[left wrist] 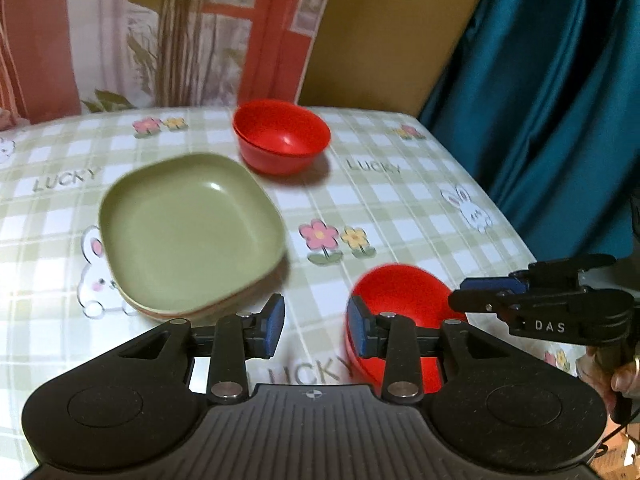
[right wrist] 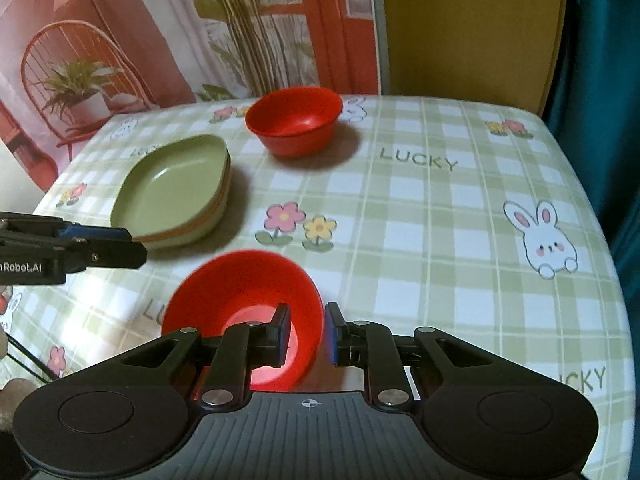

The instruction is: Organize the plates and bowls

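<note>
now the near red plastic bowl (right wrist: 244, 312), just in front of the stacked green square plates (right wrist: 176, 188), is pinched at its rim by the right gripper (right wrist: 308, 334); it should be lifted level. the left gripper (left wrist: 314, 330) is held wide, empty.

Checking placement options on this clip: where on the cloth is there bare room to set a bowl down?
The widest bare patch is the table's right half, from the far red bowl past the rabbit print to the right edge. A narrower strip runs between the green plate stack and the near red bowl. It is crowded near-left, around both grippers.
</note>
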Motion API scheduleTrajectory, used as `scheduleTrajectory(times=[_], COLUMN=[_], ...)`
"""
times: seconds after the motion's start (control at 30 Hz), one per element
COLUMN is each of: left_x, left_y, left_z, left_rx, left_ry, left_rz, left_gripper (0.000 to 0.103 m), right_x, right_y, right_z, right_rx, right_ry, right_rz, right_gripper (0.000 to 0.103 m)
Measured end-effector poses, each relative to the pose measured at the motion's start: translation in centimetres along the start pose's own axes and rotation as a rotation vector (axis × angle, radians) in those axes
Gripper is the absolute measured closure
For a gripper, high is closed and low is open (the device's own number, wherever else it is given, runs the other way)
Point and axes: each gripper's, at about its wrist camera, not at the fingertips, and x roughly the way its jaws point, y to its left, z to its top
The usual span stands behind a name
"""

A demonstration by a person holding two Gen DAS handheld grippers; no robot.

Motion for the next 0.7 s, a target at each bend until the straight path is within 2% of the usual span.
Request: scheduleTrajectory(times=[0.23,0.43,0.57,0.63,0.7], left_x=[1.1,2.1,2.9,3.3,3.6], left_y=[-0.6,-1.0,-0.9,-0.5,-0.3], left_z=[-0.8,-1.0,-1.4,-1.6,-1.8], left_rx=[-0.003,-0.004,-0.026,-0.058,-0.074], left_ry=[0.039,0.064,0.086,0.094,0.1], left_rz=[-0.028,-0.056,-0.101,-0.118,-0.113], left_gripper=[0.066,0.066,0.068,0.071,0.079], right_x=[0.7,0.9,1.0,1.1,1.1], right_y=[-0.6,-0.8,-0.6,-0.5,-0.5], right_z=[-1.0,-1.1,-1.2,-1.4,-1.4], right_rx=[0.024,0.049,0.048,0.056,0.067], right_ry=[0.021,-0.002,-0.012,-0.017,-0.025], right_rz=[0.021,0.035,0.047,0.052,0.055], right_gripper=[0.085,0.09,0.093,0.093,0.093])
